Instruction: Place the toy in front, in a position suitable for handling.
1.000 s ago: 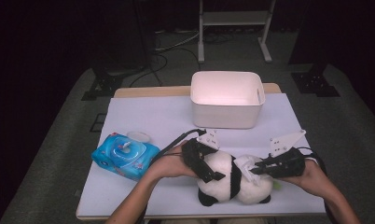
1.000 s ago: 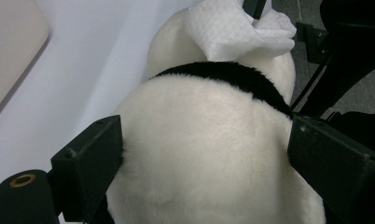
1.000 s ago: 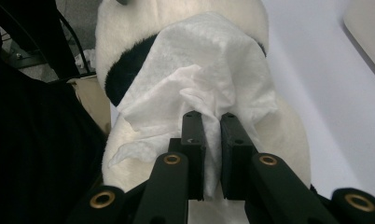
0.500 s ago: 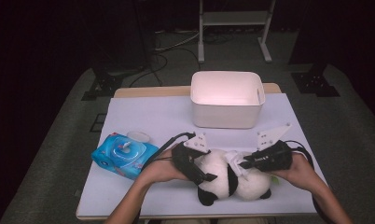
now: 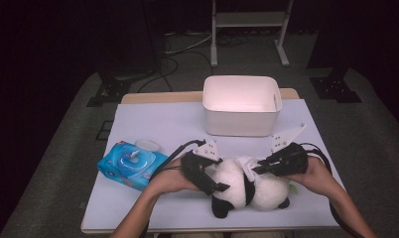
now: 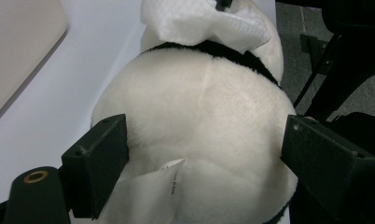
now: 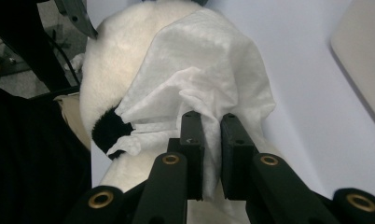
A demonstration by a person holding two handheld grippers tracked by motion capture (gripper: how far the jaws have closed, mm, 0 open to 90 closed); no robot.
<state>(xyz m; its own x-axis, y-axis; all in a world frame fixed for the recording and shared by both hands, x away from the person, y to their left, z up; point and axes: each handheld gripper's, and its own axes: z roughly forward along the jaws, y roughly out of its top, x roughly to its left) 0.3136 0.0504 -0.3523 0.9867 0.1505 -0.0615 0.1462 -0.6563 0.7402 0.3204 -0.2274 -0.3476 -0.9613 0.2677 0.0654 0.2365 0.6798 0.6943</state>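
- straddling the panda plush (image 5: 237, 181) at the table's six o'clock, the left gripper (image 6: 199, 163) clamps its wide jaws on the body.
- right gripper (image 7: 209, 140), jaws narrow, pinches a white wipe (image 7: 199, 79) draped over the panda.

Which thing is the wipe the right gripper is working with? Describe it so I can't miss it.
Find the white bin, then the panda plush lying in front of it. The white wipe drapes over the plush, pinched by the right gripper: crinkled and thin, unlike fur.

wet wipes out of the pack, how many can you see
1. A single white wipe is draped over the stuffed panda, pinched between the right gripper's jaws. The blue wipes pack sits to the panda's left with its lid open; others may be inside.
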